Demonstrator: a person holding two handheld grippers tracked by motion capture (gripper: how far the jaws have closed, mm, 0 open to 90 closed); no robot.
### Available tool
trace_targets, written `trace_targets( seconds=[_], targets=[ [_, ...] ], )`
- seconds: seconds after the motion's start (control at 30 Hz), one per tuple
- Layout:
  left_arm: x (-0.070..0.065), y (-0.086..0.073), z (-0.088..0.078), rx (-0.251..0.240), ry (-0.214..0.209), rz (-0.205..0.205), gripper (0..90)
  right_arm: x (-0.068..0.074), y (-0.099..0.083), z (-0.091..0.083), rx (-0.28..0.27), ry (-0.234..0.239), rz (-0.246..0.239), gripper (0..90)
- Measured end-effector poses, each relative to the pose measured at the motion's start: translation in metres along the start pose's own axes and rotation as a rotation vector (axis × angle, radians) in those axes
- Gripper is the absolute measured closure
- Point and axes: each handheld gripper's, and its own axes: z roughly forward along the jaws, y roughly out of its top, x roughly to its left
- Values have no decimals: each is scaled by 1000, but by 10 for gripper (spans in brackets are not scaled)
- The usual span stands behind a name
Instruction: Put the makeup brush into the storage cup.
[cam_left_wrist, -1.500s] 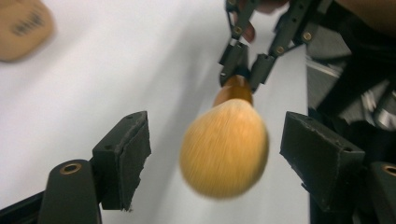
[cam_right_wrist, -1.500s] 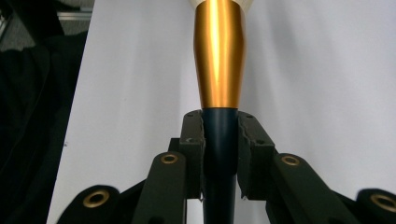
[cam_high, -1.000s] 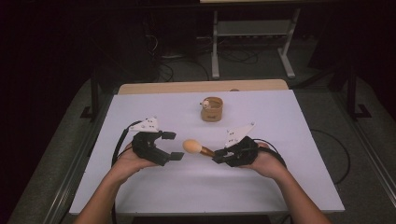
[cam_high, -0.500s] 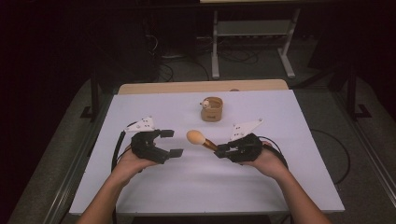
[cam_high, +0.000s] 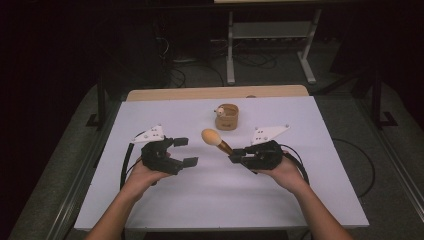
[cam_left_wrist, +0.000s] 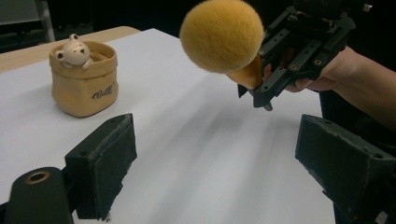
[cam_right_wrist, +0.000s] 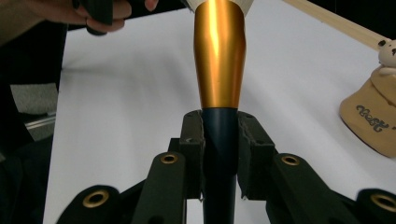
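High view: fixed above the near edge of the table (cam_high: 150, 210), facing forward and down, far enough to take in all four edges. Left gripper view: low, close to the surface, looking across toward the right claw (cam_left_wrist: 261, 95) and the brush (cam_left_wrist: 222, 39) it carries, with the tan pouch (cam_left_wrist: 84, 79) by the far edge. Right gripper view: very near, looking along the brush handle. All three views share the brush and pouch.

On the worktop (cam_high: 310, 200), the pouch (cam_high: 226, 117) sits at twelve o'clock; the brush (cam_high: 216, 140) hangs between left tool (cam_high: 186, 151) at nine and right tool (cam_high: 236, 155) at three.
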Motion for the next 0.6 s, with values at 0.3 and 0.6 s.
trace_targets(
  seconds=[0.3, 0.6],
  targets=[
    [-5, -1, 8, -19, -17, 7, 124, 5, 0, 6, -30, 4, 19, 736],
    [-7, -4, 12, -54, -38, -3, 134, 8, 1, 11, -56, 9, 30, 736]
  ],
)
